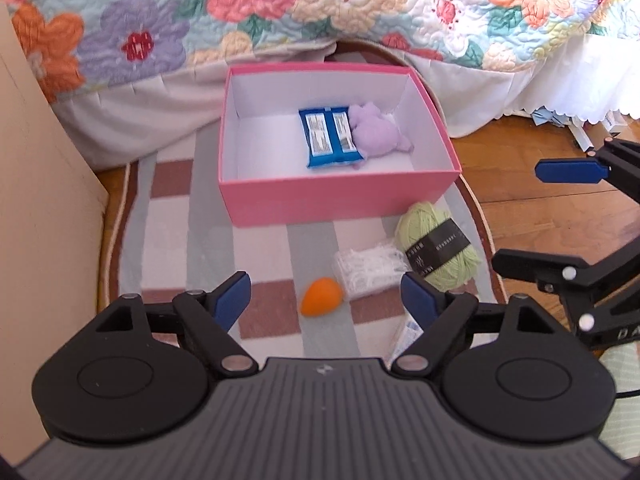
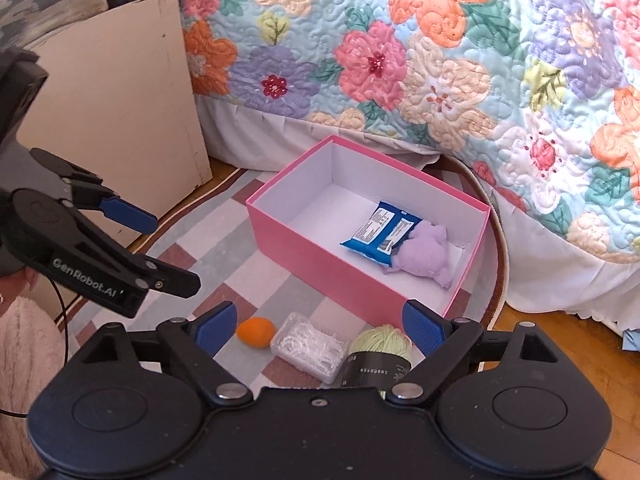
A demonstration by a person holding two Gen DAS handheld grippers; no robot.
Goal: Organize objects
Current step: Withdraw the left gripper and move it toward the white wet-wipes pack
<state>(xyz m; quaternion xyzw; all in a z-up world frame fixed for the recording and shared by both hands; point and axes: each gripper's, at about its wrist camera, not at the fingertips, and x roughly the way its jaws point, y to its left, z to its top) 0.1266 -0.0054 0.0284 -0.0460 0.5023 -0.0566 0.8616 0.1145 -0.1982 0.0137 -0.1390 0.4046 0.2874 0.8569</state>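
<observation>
The pink box (image 1: 340,200) at frame centre holds a blue packet (image 1: 329,137) with a purple plush toy (image 1: 378,134) touching its right side. Below it on the rug (image 1: 264,248) lie an orange ball (image 1: 320,302), a clear plastic case (image 1: 370,270) and green yarn (image 1: 436,246). Both the left gripper (image 1: 326,300) and right gripper (image 2: 316,322) gape, empty. Only the right wrist view shows the cream cabinet (image 2: 116,112) fully.
</observation>
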